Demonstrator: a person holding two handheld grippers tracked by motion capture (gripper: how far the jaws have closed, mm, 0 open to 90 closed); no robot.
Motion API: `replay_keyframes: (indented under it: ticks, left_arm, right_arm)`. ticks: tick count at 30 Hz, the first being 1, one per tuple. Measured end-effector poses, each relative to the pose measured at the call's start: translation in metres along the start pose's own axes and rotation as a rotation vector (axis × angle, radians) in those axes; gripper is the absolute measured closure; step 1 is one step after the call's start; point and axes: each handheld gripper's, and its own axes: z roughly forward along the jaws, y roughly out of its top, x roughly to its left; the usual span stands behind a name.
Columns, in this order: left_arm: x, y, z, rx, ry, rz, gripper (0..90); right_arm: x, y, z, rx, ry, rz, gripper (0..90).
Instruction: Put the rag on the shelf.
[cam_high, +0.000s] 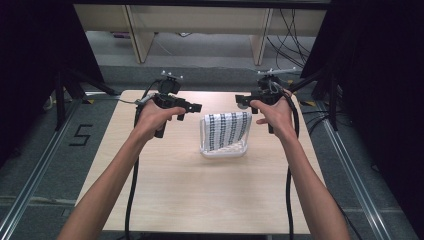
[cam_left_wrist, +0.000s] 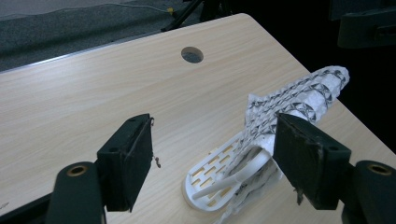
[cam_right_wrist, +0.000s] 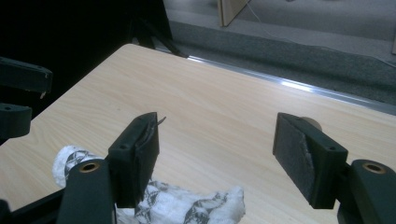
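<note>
We hold our left gripper (cam_high: 192, 108) and right gripper (cam_high: 243, 100) just above the light wood table (cam_high: 165, 175), both with jaws spread and gripping nothing. Between them, a patterned black-and-white cloth (cam_high: 229, 127) lies draped over a white slotted basket (cam_high: 222, 150) at mid-table. The loose cloth could slide off, or the light basket tip, if a jaw snags it. The basket's contents are hidden beneath the fabric.

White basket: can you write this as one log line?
white slotted plastic basket: black-and-white patterned cloth draped over | left gripper: open | right gripper: open
</note>
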Motion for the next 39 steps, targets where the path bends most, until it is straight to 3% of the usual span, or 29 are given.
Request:
replay_keyframes:
  ticks: [7,13,16,19,20,21,27,28,33,35,36,38,39]
  left_arm:
    - [-0.004,-0.006,-0.006,-0.004,-0.009,0.017,27.0]
    - [-0.008,-0.011,-0.008,-0.005,-0.017,0.024,25.5]
    - [-0.009,-0.013,-0.010,-0.006,-0.018,0.029,25.4]
    - [-0.010,-0.015,-0.011,-0.014,-0.026,0.029,25.4]
    - [-0.010,-0.016,-0.011,-0.011,-0.026,0.030,25.4]
    - [-0.010,-0.018,-0.012,-0.016,-0.028,0.031,25.4]
    - [-0.012,-0.022,-0.014,-0.023,-0.032,0.034,25.4]
    - [-0.012,-0.023,-0.015,-0.027,-0.034,0.032,25.3]
    - [-0.014,-0.028,-0.020,-0.031,-0.038,0.046,24.9]
    - [-0.015,-0.030,-0.022,-0.029,-0.046,0.050,24.7]
    - [-0.016,-0.031,-0.023,-0.029,-0.046,0.053,24.4]
    - [-0.016,-0.033,-0.024,-0.032,-0.048,0.053,24.2]
    - [-0.017,-0.035,-0.024,-0.033,-0.048,0.054,24.0]
  right_arm:
    - [0.001,-0.004,-0.004,0.004,0.008,0.001,30.3]
    - [0.005,-0.006,-0.011,-0.014,0.030,-0.025,29.8]
    - [0.008,-0.007,-0.014,-0.015,0.027,-0.012,29.8]
    - [0.010,-0.009,-0.017,-0.024,0.031,-0.044,29.8]
    - [0.012,-0.010,-0.018,-0.023,0.025,-0.029,29.8]
    - [0.011,-0.011,-0.020,-0.028,0.031,-0.056,29.8]
    - [0.014,-0.015,-0.024,-0.030,0.035,-0.051,29.8]
    - [0.013,-0.017,-0.026,-0.038,0.034,-0.079,29.8]
    - [0.015,-0.022,-0.029,-0.030,0.042,-0.061,29.6]
    - [0.014,-0.025,-0.030,-0.034,0.039,-0.086,29.5]
    - [0.016,-0.026,-0.031,-0.028,0.048,-0.055,29.3]
    - [0.015,-0.028,-0.032,-0.038,0.054,-0.074,28.5]
    - [0.017,-0.030,-0.033,-0.038,0.052,-0.051,28.4]
